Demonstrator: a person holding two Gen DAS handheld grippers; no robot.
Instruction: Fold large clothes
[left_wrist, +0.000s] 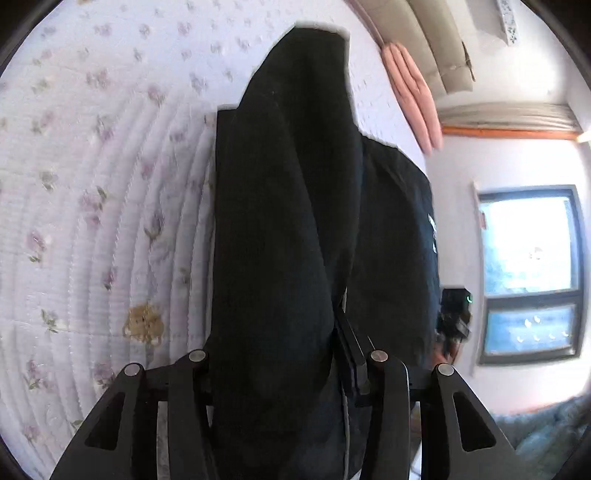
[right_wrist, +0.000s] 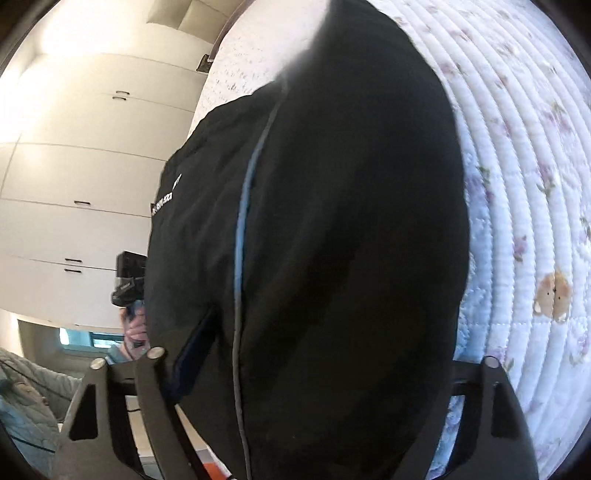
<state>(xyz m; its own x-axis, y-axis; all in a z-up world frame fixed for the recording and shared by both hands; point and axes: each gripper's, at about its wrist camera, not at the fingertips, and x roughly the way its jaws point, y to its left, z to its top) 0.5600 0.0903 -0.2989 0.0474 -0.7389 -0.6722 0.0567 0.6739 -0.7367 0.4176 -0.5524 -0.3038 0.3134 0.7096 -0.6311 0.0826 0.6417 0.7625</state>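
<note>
The black garment (left_wrist: 288, 229) is hanging between my two hand-held grippers above the quilted bed (left_wrist: 92, 184), its white lettering (right_wrist: 162, 201) too blurred to read. Cloth is filling both my left hand-held gripper (left_wrist: 280, 332) and right hand-held gripper (right_wrist: 295, 332), hiding the fingertips; I cannot tell their grip.

Home bedroom. Bed with white quilted floral bedspread (left_wrist: 92, 184), bear motif stitched on. Pink pillow (left_wrist: 413, 92) at bed edge. White built-in wardrobe doors (right_wrist: 74, 177) with small handles. Dark-framed window (left_wrist: 532, 273) in white wall.
</note>
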